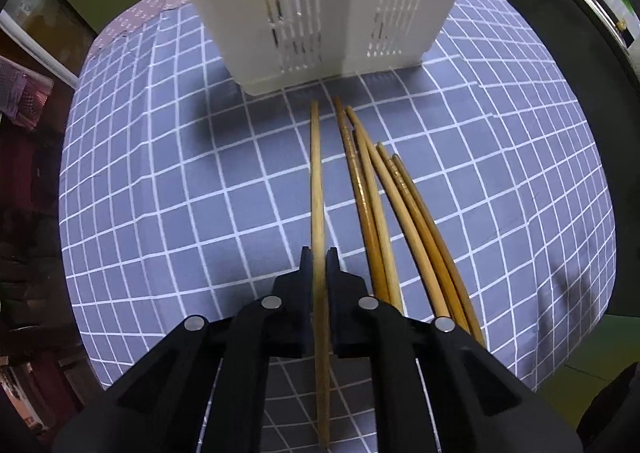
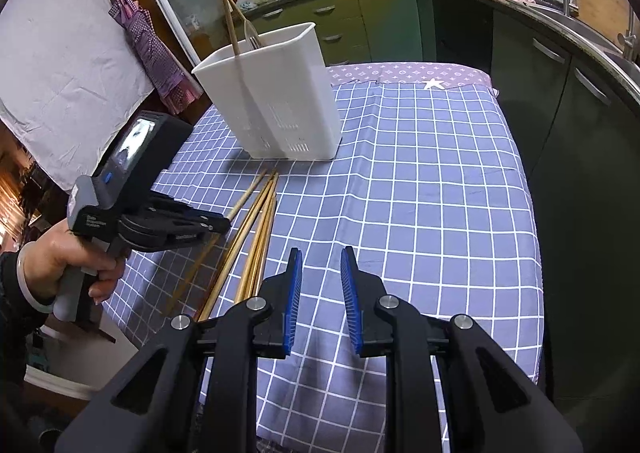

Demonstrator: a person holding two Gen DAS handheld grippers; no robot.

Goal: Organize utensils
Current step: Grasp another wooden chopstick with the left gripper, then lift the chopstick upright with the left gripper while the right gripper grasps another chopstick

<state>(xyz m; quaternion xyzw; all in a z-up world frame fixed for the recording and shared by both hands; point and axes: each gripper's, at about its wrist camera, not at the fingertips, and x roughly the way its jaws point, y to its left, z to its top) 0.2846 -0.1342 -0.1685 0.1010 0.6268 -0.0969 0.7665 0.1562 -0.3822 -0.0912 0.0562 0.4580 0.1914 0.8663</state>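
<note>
no legible text anywhere

utensil holder (image 1: 320,5) top: cut off by upper frame edge, left wrist view
gripped chopstick (image 1: 318,181) rear end: hidden behind gripper body, bottom centre

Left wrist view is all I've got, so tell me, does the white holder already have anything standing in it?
Observer: Yes, the white utensil holder holds chopsticks sticking up above its rim.
Operator: What's my other gripper doing?
Observer: The right gripper is open and holds nothing, above the checkered tablecloth.
Operator: Is it near the loose chopsticks?
Observer: The loose chopsticks lie to its left, between it and the left gripper.
</note>
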